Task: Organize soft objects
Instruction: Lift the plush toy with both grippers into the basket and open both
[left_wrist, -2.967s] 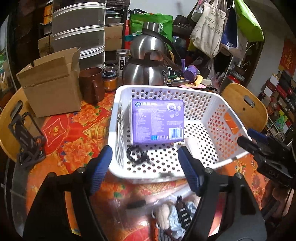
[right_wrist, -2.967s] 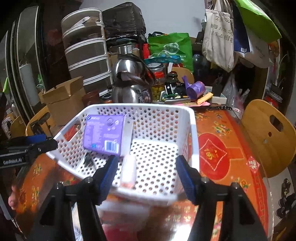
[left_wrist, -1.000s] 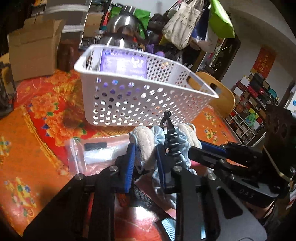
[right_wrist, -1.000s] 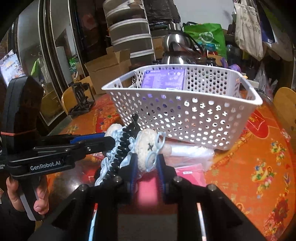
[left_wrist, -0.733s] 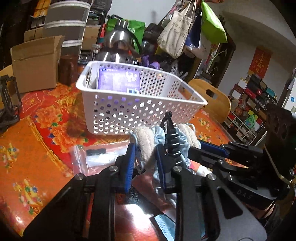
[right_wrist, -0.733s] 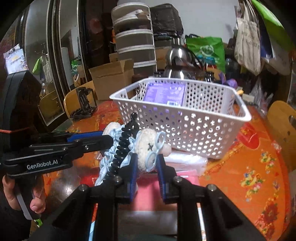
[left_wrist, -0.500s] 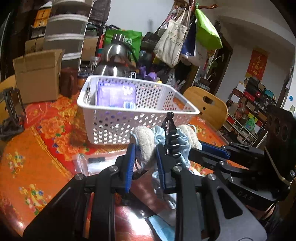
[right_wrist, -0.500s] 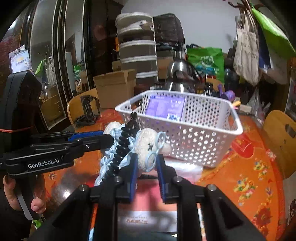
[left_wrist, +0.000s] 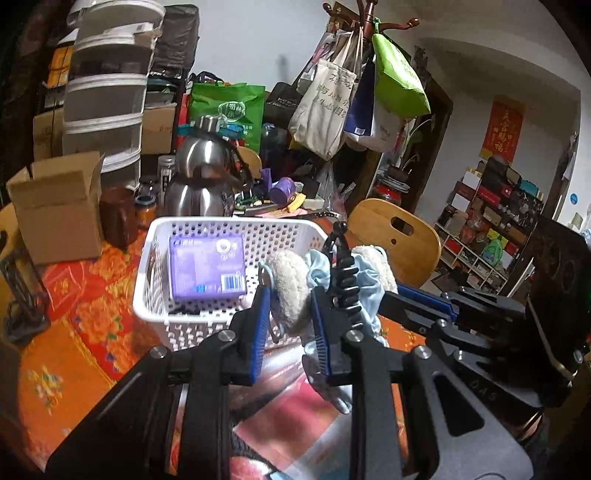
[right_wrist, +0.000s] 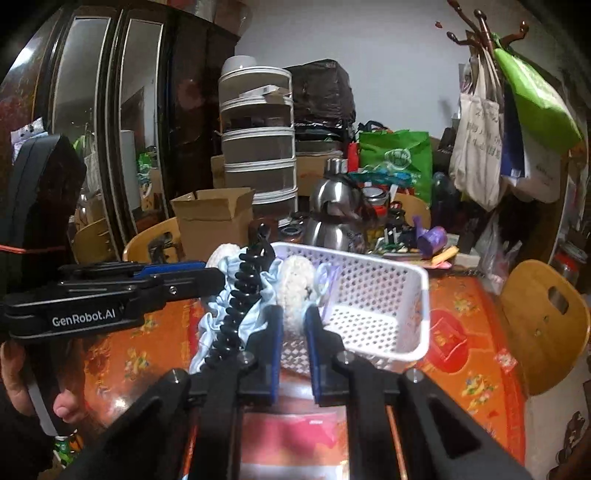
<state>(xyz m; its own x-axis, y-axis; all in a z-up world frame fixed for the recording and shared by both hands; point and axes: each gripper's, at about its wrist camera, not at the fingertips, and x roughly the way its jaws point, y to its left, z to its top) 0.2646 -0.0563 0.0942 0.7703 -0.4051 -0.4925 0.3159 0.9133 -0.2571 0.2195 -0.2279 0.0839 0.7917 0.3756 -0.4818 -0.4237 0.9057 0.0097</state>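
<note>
A bundle of soft hair ties hangs in the air in front of the white basket (left_wrist: 147, 258): cream fluffy scrunchies (left_wrist: 290, 295), a light blue scrunchie (left_wrist: 369, 291) and a black coil tie (left_wrist: 343, 273). My left gripper (left_wrist: 290, 317) is shut on one cream scrunchie. My right gripper (right_wrist: 293, 325) is shut on the other cream scrunchie (right_wrist: 295, 291), coming in from the right in the left wrist view. A purple tissue pack (left_wrist: 207, 266) lies in the basket (right_wrist: 417, 295).
The table has a red and orange floral cloth (left_wrist: 66, 354). A cardboard box (left_wrist: 55, 214), a brown jar (left_wrist: 116, 216) and steel kettles (left_wrist: 203, 177) stand behind the basket. Wooden chairs (right_wrist: 543, 317) stand beside the table. Pink and clear packets (left_wrist: 288, 406) lie below the grippers.
Both grippers closed on the hair tie bundle and lifted it from the table to above the basket's front rim. The basket interior has come into view.
</note>
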